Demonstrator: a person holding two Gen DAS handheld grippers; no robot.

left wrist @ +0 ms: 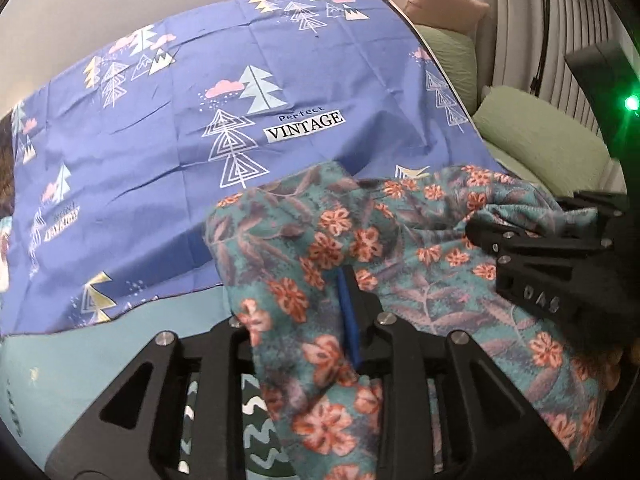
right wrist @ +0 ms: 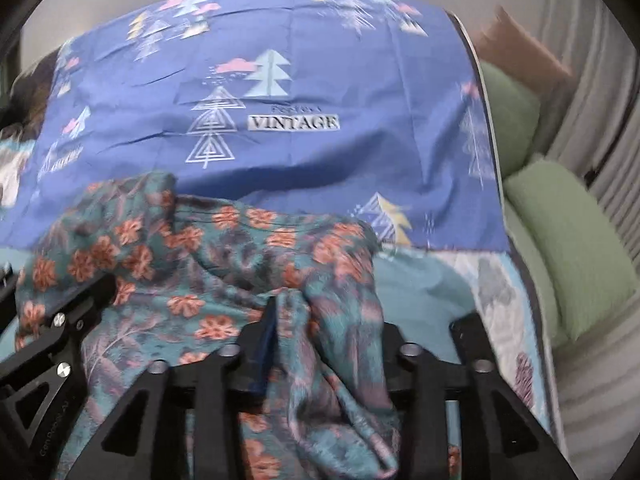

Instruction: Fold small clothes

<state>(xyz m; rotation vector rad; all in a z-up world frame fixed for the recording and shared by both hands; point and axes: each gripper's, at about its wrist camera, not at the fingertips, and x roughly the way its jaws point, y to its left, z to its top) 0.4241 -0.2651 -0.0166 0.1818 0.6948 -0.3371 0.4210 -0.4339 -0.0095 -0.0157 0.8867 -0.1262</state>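
Note:
A teal garment with orange flowers (left wrist: 360, 248) lies bunched at the near edge of the bed, partly on a blue tree-print sheet (left wrist: 180, 140). My left gripper (left wrist: 296, 308) straddles a fold of it; the blue pad (left wrist: 347, 316) of one finger shows bare, so the jaws stand open around the cloth. The other finger is hidden under the fabric. In the right wrist view the garment (right wrist: 192, 264) runs between the fingers of my right gripper (right wrist: 328, 320), which is open, with the loose bunch not pressed. Each gripper shows in the other's view, the right gripper (left wrist: 540, 264) and the left gripper (right wrist: 52, 340).
The blue sheet (right wrist: 320, 152) covers most of the bed, with a light teal bedspread (left wrist: 100, 344) below it. Green cushions (left wrist: 540, 140) and a tan pillow (left wrist: 444, 4) sit on a sofa to the right, before a ribbed white wall (left wrist: 520, 20).

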